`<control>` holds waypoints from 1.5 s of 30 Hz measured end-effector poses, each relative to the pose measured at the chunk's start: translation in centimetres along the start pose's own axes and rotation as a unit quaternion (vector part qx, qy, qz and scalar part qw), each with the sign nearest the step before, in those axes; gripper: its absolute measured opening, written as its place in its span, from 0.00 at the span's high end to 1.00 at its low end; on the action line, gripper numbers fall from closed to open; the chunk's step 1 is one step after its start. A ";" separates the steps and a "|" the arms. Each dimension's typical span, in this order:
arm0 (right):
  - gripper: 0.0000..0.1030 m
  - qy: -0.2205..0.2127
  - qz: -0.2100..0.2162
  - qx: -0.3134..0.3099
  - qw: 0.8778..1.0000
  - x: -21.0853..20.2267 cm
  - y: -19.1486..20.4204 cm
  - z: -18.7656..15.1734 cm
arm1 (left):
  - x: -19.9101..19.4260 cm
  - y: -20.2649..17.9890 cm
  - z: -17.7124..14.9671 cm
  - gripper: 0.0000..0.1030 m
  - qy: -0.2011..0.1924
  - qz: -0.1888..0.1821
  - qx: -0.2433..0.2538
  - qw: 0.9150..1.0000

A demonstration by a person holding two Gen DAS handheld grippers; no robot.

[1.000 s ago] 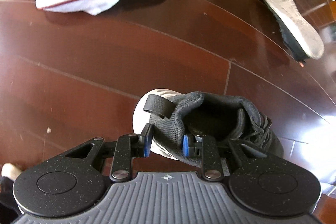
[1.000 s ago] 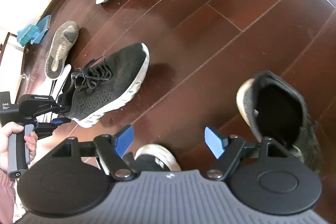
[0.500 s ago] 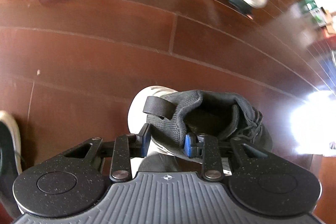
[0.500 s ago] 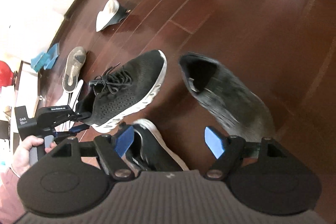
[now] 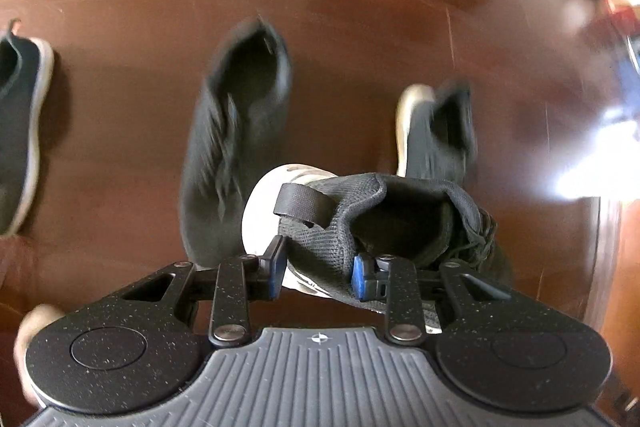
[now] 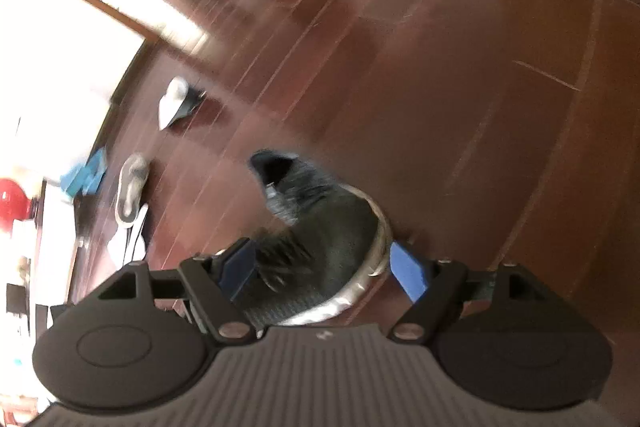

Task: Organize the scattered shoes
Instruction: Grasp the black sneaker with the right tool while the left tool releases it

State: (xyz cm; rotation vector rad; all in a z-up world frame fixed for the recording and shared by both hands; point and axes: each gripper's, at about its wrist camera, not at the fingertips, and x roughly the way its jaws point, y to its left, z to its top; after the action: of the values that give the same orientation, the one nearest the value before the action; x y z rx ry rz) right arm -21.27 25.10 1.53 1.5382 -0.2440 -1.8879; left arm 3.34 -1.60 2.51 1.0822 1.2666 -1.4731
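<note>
between the blue pads of the left gripper (image 5: 316,273) sits the heel collar of a black knit sneaker (image 5: 384,223), clamped, above the glossy wooden floor (image 5: 360,27). right gripper (image 6: 320,267) is spread wide around a blurred black shoe (image 6: 320,239), not squeezing it.

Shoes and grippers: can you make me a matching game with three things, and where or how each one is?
Things:
1. laced sneaker
2. right gripper
3. white-edged shoe

States:
A. on the floor, at the left edge of the left view
B. held at the heel by the left gripper
C. open

Pairs: 1-B, 2-C, 3-A
</note>
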 end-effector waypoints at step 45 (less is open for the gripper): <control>0.28 0.099 -0.117 0.117 0.981 6.6 -6.0 -12.3 | 6.5 3.3 -12.9 0.36 0.073 -0.040 0.063 0.995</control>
State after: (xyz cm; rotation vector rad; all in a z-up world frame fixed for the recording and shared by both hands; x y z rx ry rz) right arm -12.69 28.88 -10.44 1.9752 -0.2081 -1.9181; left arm 5.87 10.36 -5.78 1.2552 1.3451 -1.5756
